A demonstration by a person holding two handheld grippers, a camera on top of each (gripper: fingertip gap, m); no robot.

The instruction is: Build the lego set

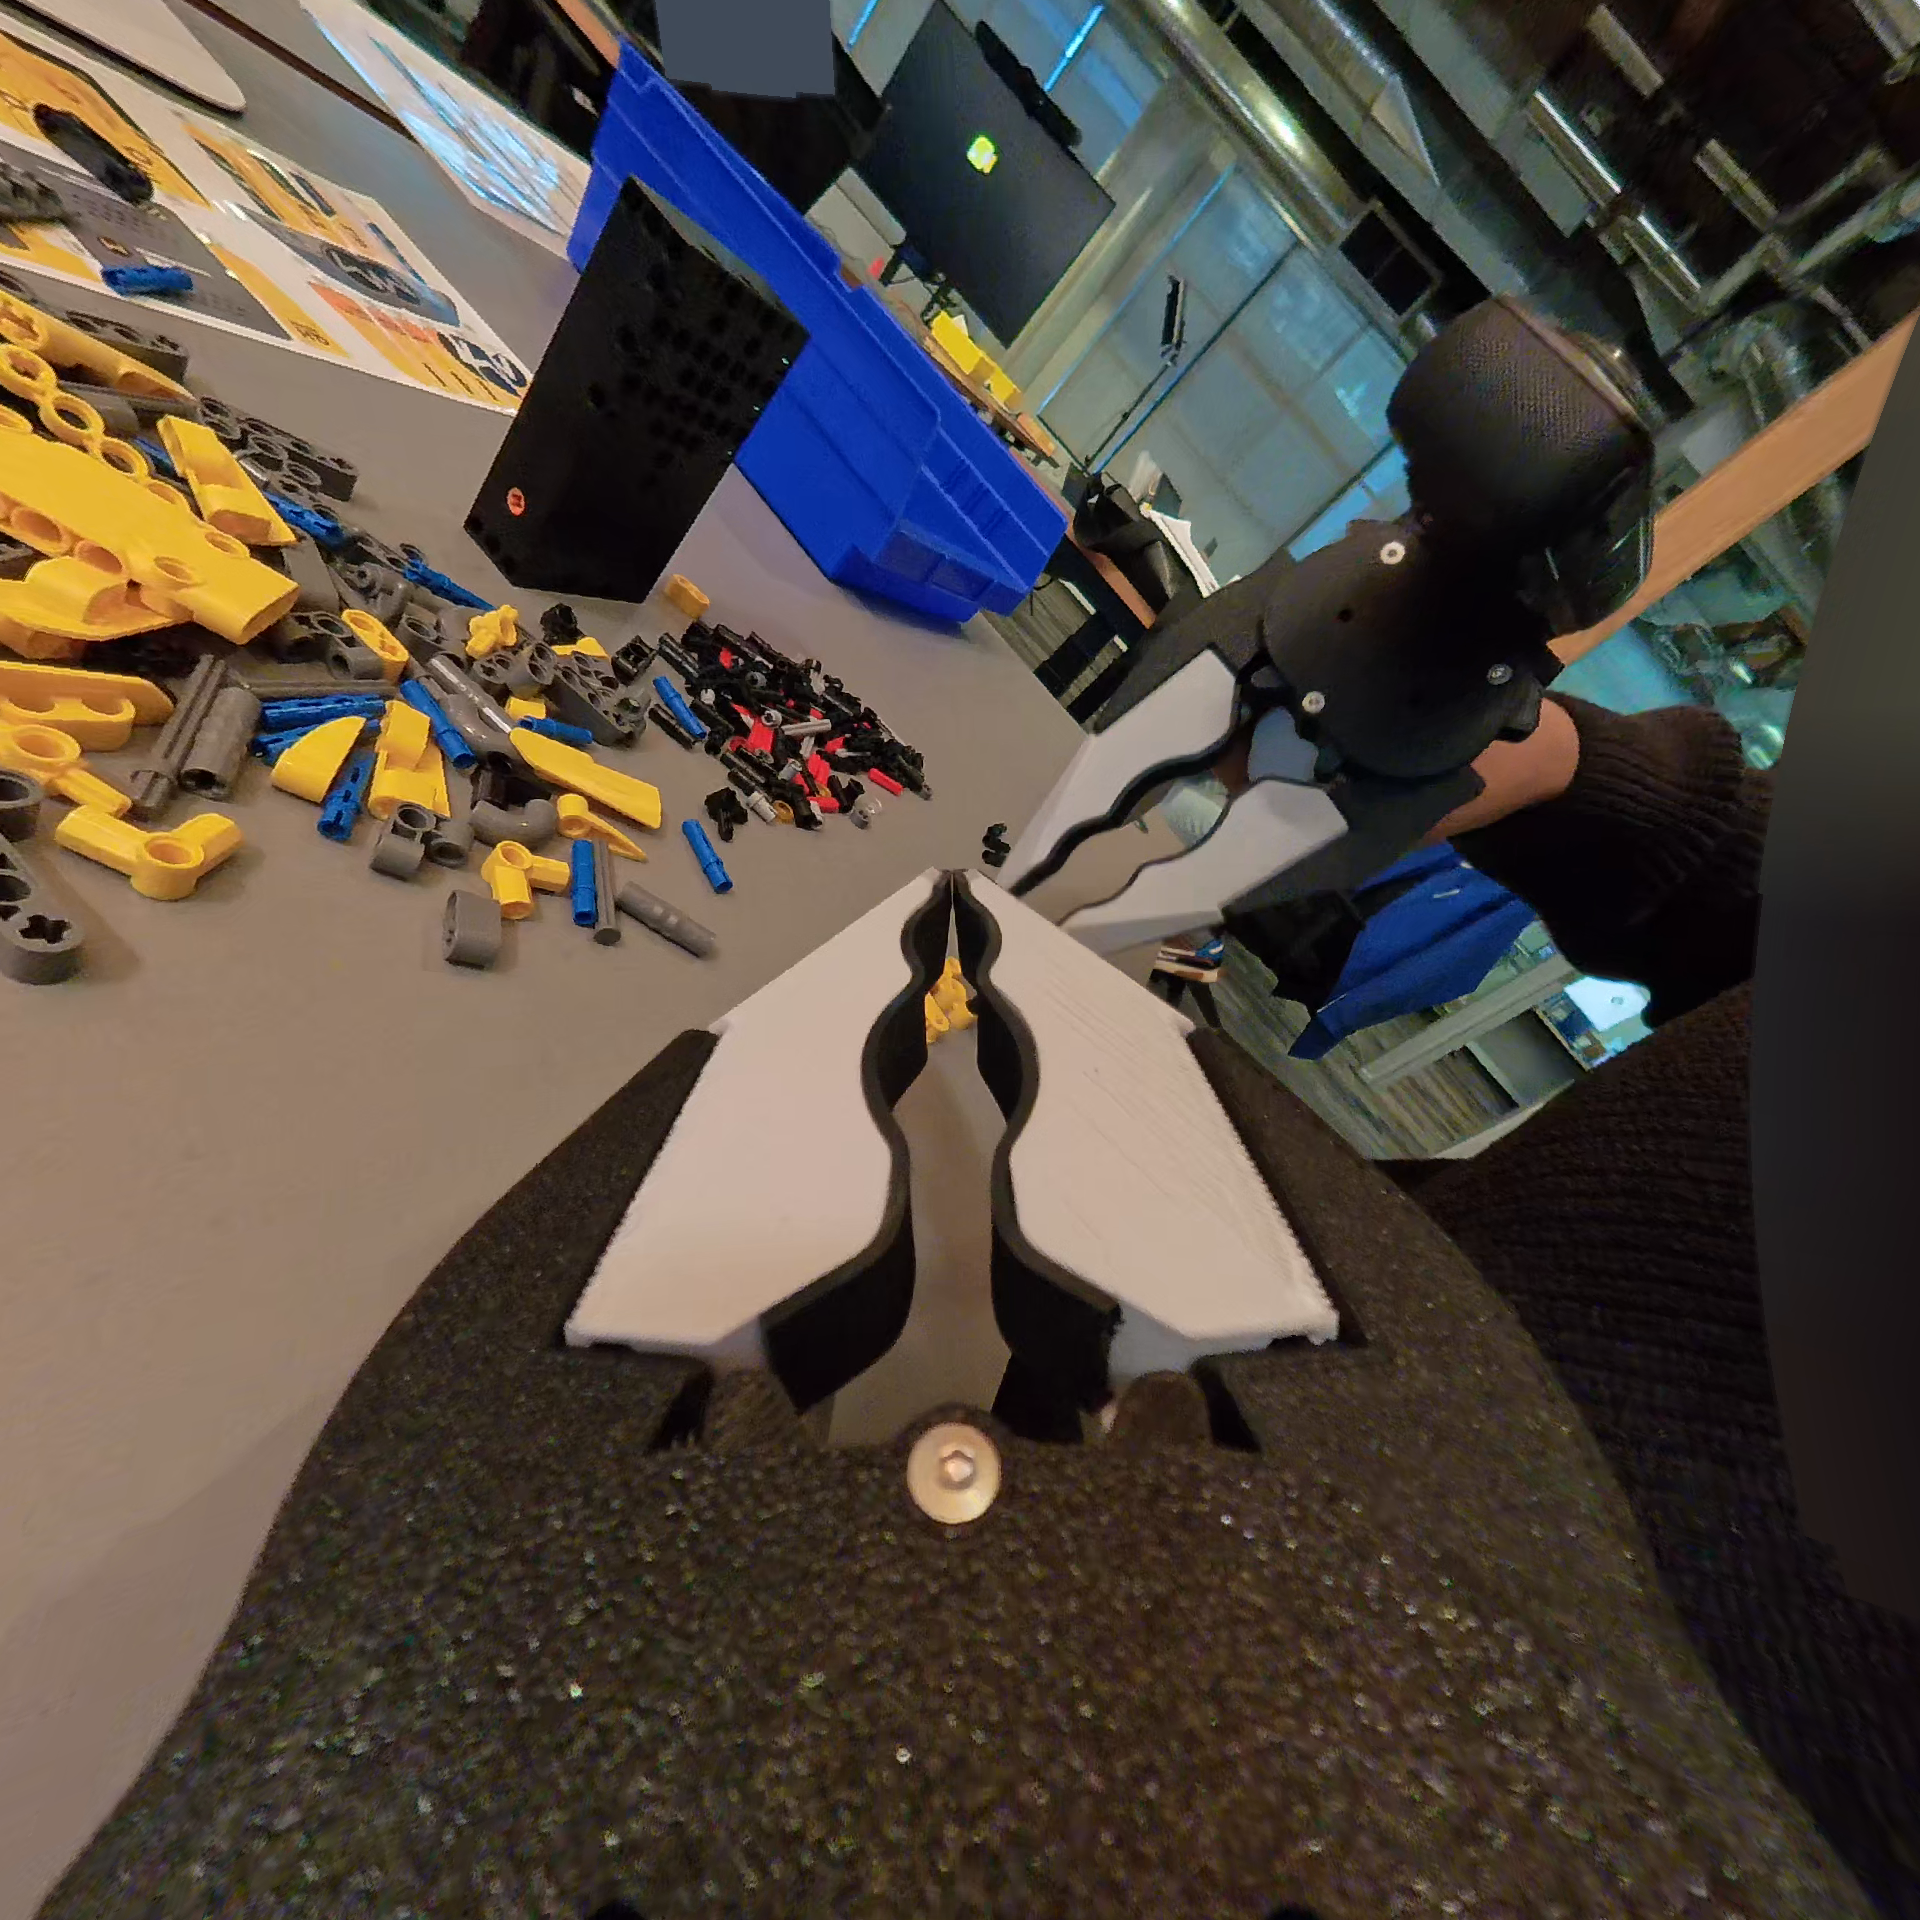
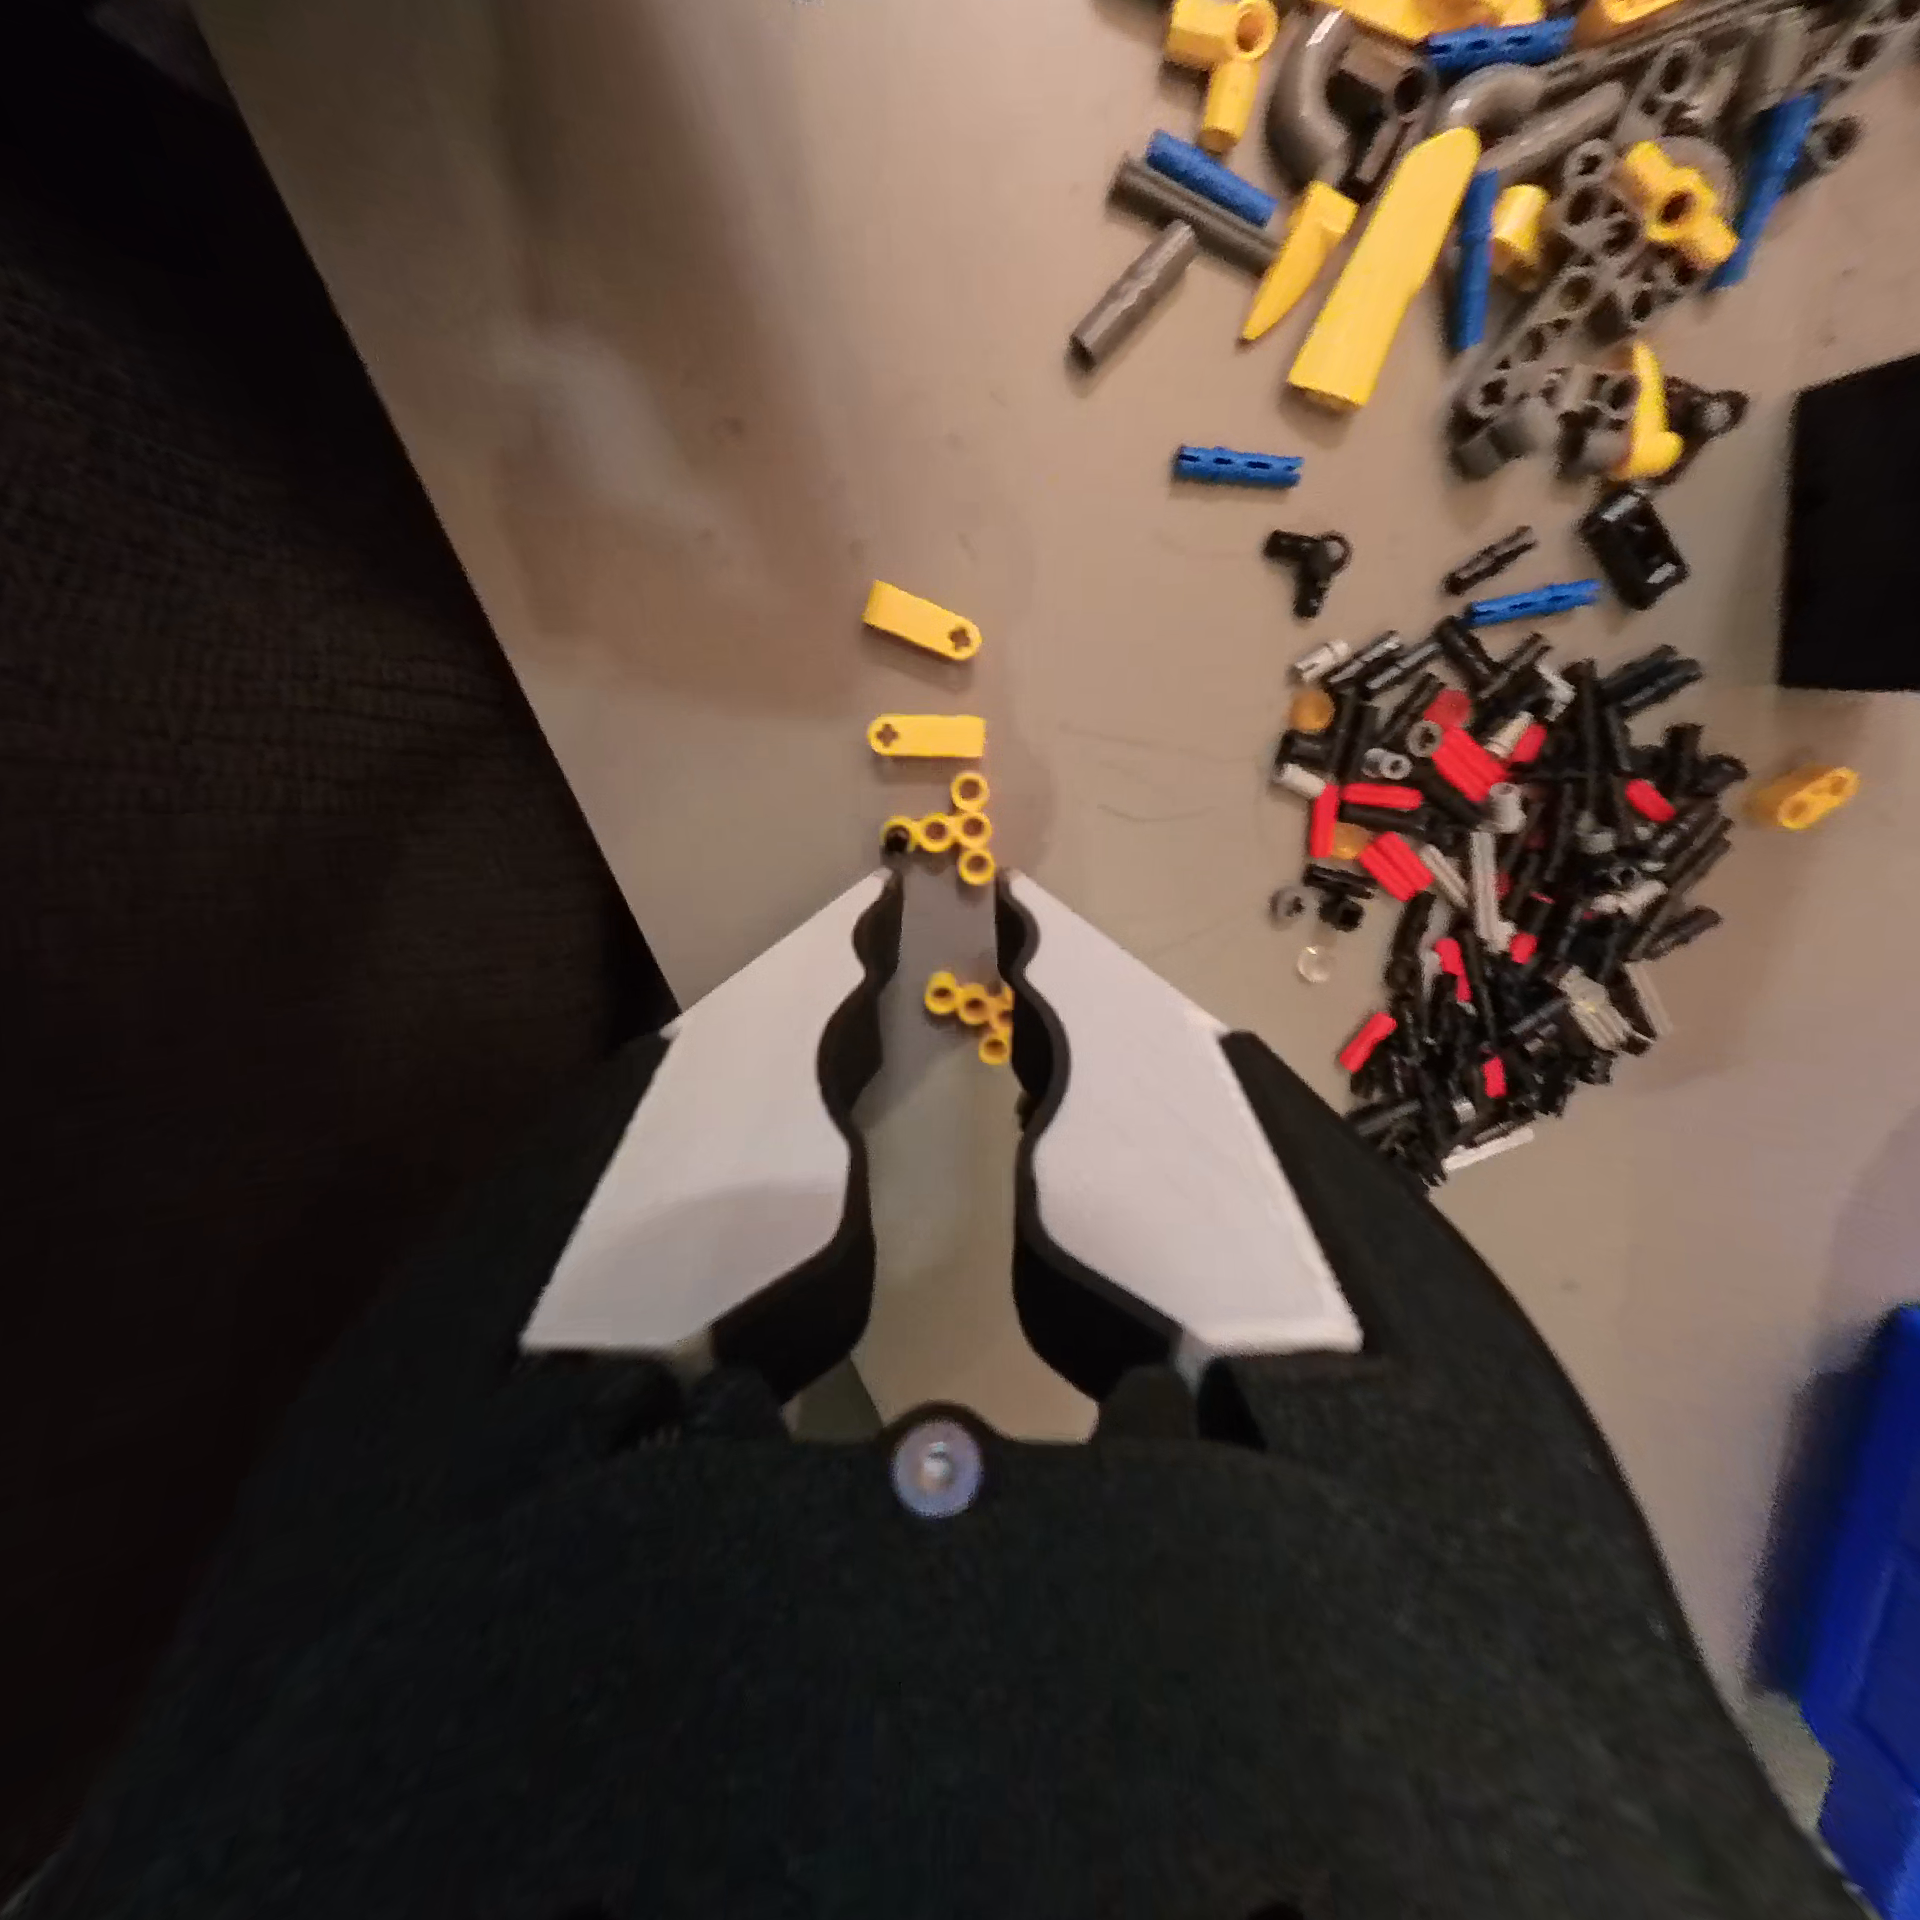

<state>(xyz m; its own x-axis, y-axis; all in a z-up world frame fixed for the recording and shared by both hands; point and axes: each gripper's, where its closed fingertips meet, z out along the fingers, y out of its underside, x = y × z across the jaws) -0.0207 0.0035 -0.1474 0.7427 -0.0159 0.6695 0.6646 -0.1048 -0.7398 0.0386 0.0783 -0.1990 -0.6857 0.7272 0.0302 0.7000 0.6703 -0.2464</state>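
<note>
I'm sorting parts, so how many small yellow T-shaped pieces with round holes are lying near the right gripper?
2. One T-shaped piece lies just past the right gripper tips; the second shows between its fingers, partly hidden. More may sit in the piles.

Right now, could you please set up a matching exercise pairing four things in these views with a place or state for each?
Things:
1. left gripper
2. right gripper
3. blue plastic storage bin
4. heap of small black and red plastic pins

Places or states:
A. jaws apart, above yellow T-shaped holed plastic pieces
B. behind the tall black perforated block
C. jaws closed at the tips
D. loose on the grey tabletop, right of the open jaws

Pairs: 1-C, 2-A, 3-B, 4-D
</note>
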